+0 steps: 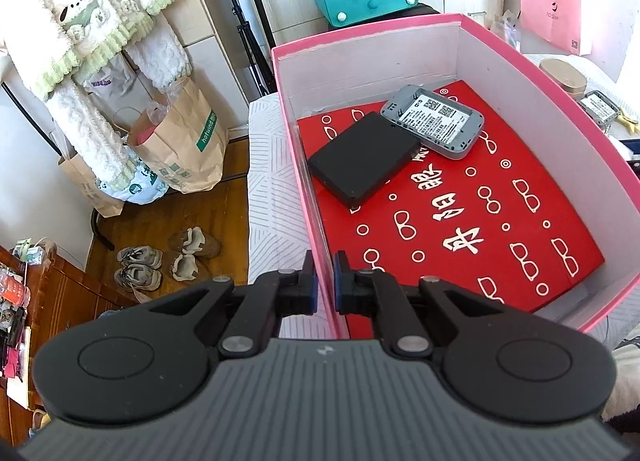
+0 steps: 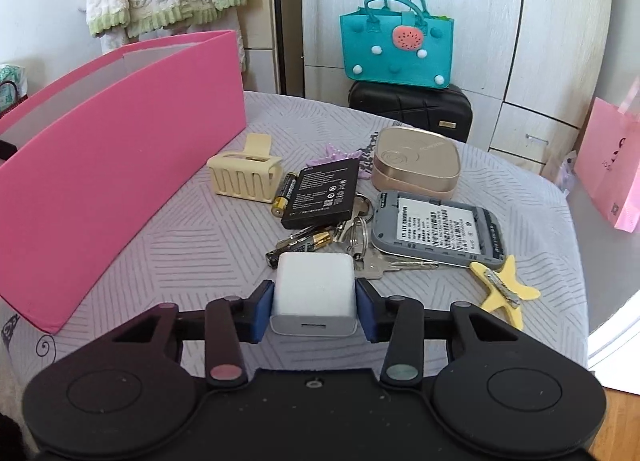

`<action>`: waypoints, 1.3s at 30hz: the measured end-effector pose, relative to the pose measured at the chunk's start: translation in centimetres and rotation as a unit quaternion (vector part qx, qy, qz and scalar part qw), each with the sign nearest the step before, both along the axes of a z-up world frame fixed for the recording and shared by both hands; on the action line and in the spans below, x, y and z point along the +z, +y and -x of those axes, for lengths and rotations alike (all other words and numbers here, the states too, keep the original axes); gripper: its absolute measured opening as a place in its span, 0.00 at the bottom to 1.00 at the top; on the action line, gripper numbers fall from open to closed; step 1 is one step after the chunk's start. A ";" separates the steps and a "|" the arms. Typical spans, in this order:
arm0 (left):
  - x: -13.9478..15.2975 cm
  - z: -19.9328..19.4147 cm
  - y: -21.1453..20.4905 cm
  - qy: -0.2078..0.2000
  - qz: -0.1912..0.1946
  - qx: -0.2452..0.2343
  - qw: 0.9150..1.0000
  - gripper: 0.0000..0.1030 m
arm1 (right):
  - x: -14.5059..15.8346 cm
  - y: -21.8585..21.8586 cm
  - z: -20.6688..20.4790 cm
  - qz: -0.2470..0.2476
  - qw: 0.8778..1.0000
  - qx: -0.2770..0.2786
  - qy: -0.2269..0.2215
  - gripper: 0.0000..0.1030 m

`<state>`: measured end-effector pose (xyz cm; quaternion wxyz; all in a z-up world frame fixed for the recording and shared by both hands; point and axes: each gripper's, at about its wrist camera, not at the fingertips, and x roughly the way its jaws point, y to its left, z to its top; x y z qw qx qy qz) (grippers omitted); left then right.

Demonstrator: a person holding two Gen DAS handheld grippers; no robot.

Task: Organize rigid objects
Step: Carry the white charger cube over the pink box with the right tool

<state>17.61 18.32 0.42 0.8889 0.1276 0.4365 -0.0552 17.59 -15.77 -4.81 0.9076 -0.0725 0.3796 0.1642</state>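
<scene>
The right gripper (image 2: 315,311) sat at the bottom middle of the right wrist view. Its blue fingers (image 2: 262,311) were clamped on a small white cube-shaped charger plug (image 2: 314,293), one on each side. The plug sat right between them, near their tips, with its slot facing the camera.

Just past the plug, in the middle of the frame, a pile of small things lay on the grey striped bed cover (image 2: 192,245): a flat black phone battery (image 2: 322,197), little black and gold batteries (image 2: 300,245), silver keys on a ring (image 2: 366,257), a grey router with its back off (image 2: 438,233), a gold rounded case (image 2: 416,163), a cream hair claw (image 2: 244,177) and a yellow star hair clip (image 2: 504,291). The tall pink cardboard box (image 2: 120,165) stood at the left.

In the left wrist view, the left gripper (image 1: 326,287) was at the bottom middle, its fingers close together with a thin gap, holding nothing. They hung at the near left wall of the pink box. Inside, on a red printed sheet (image 1: 480,221), lay a flat black block (image 1: 362,159) touching a grey router (image 1: 434,121) at the upper middle.
</scene>
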 end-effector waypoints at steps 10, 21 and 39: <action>-0.1 0.3 0.1 -0.001 -0.004 -0.016 1.000 0.06 | 3.2 1.5 2.9 0.009 1.000 0.015 -0.021 0.46; 0.0 0.4 0.3 -0.004 0.001 -0.023 1.000 0.07 | 11.5 7.7 3.2 -0.119 0.982 0.141 -0.045 0.46; 0.1 0.2 0.9 0.006 0.022 -0.035 0.999 0.09 | 6.5 23.3 -9.0 -0.036 0.959 0.206 0.191 0.46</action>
